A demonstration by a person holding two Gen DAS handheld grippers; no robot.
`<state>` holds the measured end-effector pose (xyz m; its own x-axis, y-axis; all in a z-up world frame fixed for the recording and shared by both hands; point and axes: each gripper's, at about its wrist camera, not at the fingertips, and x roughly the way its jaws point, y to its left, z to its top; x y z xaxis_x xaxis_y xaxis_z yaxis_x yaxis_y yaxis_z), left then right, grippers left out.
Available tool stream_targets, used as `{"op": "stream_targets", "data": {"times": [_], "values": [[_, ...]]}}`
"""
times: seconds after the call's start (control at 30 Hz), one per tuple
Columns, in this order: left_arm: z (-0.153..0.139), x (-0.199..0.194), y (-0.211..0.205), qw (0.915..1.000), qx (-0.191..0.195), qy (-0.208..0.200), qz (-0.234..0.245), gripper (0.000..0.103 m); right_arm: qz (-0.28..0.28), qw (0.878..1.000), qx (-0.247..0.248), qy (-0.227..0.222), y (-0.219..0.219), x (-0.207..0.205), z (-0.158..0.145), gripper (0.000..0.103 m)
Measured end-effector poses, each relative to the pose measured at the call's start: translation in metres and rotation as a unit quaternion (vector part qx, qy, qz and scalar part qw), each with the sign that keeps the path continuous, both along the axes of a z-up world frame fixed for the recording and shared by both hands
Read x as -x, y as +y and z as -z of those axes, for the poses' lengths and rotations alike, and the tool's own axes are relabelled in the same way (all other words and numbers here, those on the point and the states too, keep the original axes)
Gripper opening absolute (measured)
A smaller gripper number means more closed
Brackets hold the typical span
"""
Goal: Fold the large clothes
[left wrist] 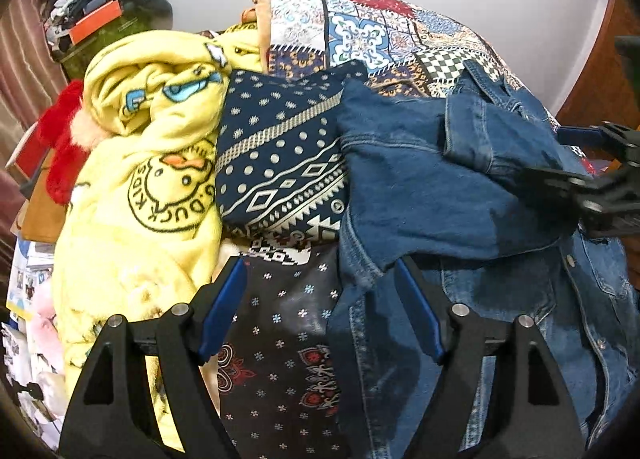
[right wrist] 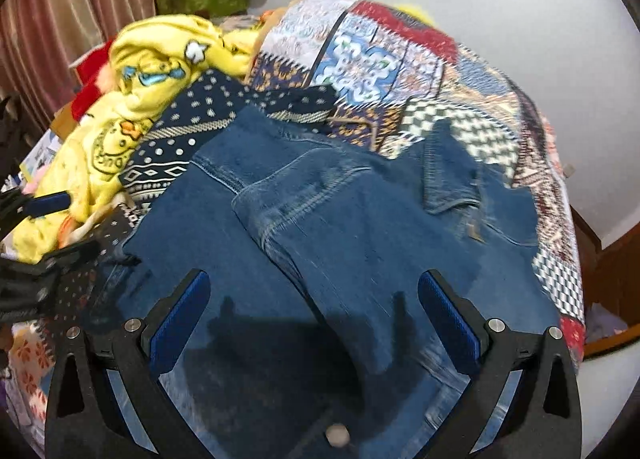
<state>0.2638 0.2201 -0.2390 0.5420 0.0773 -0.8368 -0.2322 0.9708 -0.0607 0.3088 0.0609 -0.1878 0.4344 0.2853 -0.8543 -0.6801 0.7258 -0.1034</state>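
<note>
A blue denim jacket (left wrist: 432,187) lies partly folded on the bed, one sleeve laid across its body. My left gripper (left wrist: 320,271) is open and empty, hovering over the jacket's left edge and a navy patterned cloth (left wrist: 280,155). My right gripper (right wrist: 314,285) is open and empty just above the jacket (right wrist: 320,219), over a folded sleeve. The right gripper also shows at the right edge of the left wrist view (left wrist: 576,163). The left gripper shows at the left edge of the right wrist view (right wrist: 40,227).
A crumpled yellow duck-print blanket (left wrist: 152,179) lies left of the jacket. A patchwork bedspread (right wrist: 400,71) covers the bed behind it. A red plush item (left wrist: 64,139) and cluttered shelves (left wrist: 100,19) stand at far left. A white wall is behind.
</note>
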Motion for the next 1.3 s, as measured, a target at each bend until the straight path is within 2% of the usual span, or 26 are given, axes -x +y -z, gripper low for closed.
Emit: {"op": "stream_targets", "data": {"times": [0.1, 0.23, 0.3, 0.37, 0.43, 0.47, 0.53, 0.63, 0.77, 1.03, 1.17, 1.3], "values": [[0.007, 0.000, 0.002, 1.0000, 0.004, 0.004, 0.002, 0.075, 0.017, 1.000, 0.018, 0.015, 0.012, -0.014, 0.020, 0.100], [0.012, -0.001, -0.002, 0.9999, 0.005, 0.009, 0.008, 0.075, 0.038, 0.998, 0.027, 0.041, 0.017, -0.029, 0.039, 0.088], [0.014, -0.003, -0.005, 0.9999, 0.001, 0.011, 0.013, 0.075, 0.039, 0.998, 0.023, 0.043, 0.018, -0.031, 0.043, 0.086], [0.016, -0.005, -0.008, 0.9998, 0.001, 0.013, 0.016, 0.075, 0.033, 0.999, 0.015, 0.039, 0.017, -0.030, 0.042, 0.078], [0.015, -0.005, -0.011, 0.9997, 0.002, 0.013, 0.020, 0.075, 0.020, 0.999, 0.007, 0.039, 0.016, -0.025, 0.037, 0.055], [0.014, -0.005, -0.013, 0.9997, 0.002, 0.012, 0.021, 0.075, 0.015, 0.999, 0.007, 0.034, 0.015, -0.022, 0.034, 0.050], [0.010, -0.006, -0.017, 0.9997, 0.000, 0.009, 0.022, 0.075, 0.002, 0.999, 0.004, 0.035, 0.016, -0.019, 0.028, 0.027], [-0.003, -0.004, -0.024, 0.9996, -0.005, -0.001, 0.027, 0.075, 0.006, 1.000, -0.006, 0.022, 0.009, -0.015, 0.016, 0.016], [-0.024, -0.001, -0.036, 0.9991, -0.016, -0.019, 0.035, 0.075, 0.022, 0.999, -0.040, 0.015, -0.010, -0.015, -0.005, 0.014], [-0.061, 0.002, -0.070, 0.9965, -0.041, -0.049, 0.055, 0.076, 0.063, 0.993, -0.100, -0.030, -0.075, -0.009, -0.061, 0.013], [-0.068, 0.000, -0.086, 0.9957, -0.042, -0.054, 0.062, 0.076, 0.087, 0.987, -0.124, -0.052, -0.113, -0.004, -0.084, 0.013], [-0.071, -0.006, -0.101, 0.9958, -0.036, -0.054, 0.065, 0.076, 0.109, 0.982, -0.143, -0.056, -0.149, -0.002, -0.091, 0.013]]}}
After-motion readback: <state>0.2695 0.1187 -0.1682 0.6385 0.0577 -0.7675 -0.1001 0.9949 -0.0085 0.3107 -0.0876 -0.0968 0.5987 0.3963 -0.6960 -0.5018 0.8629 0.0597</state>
